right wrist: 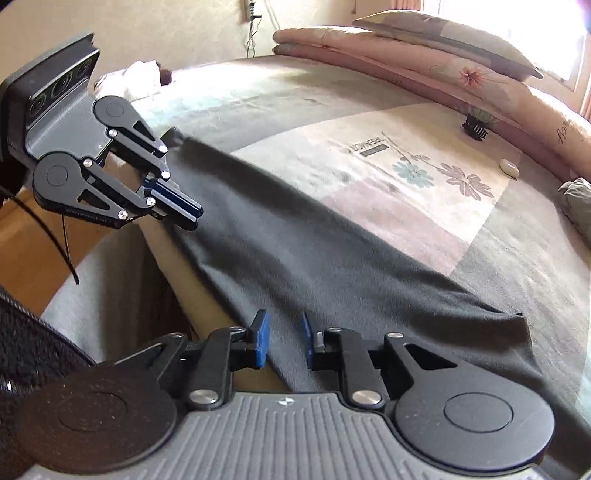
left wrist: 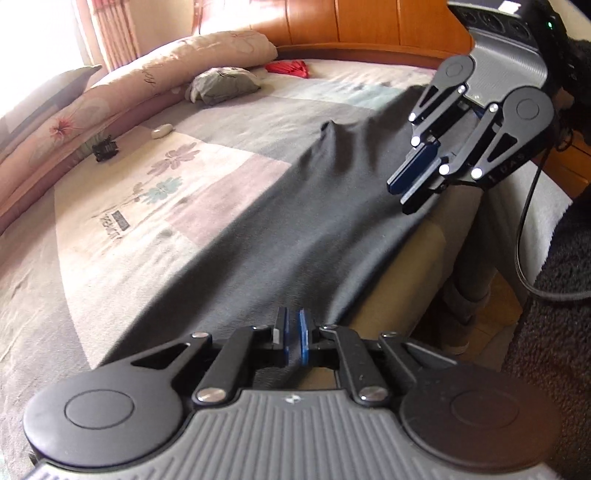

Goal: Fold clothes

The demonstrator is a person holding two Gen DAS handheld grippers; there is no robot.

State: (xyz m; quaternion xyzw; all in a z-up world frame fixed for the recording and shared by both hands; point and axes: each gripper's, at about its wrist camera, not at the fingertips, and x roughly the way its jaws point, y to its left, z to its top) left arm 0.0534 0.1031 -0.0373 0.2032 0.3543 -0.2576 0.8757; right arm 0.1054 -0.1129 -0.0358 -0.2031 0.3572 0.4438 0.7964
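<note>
Dark grey garment lay as long flat band along near edge of bed, one end bunched toward headboard. Looked narrowed lengthwise, though I couldn't see layers to confirm. If so, crosswise folds remained.

My left gripper sat at garment's near end, pads almost together with thin gap; couldn't tell whether cloth was pinched.

My right gripper hovered over other end, jaws apart, nothing between them.

Second grey bundle lay near pillows, well apart.
</note>
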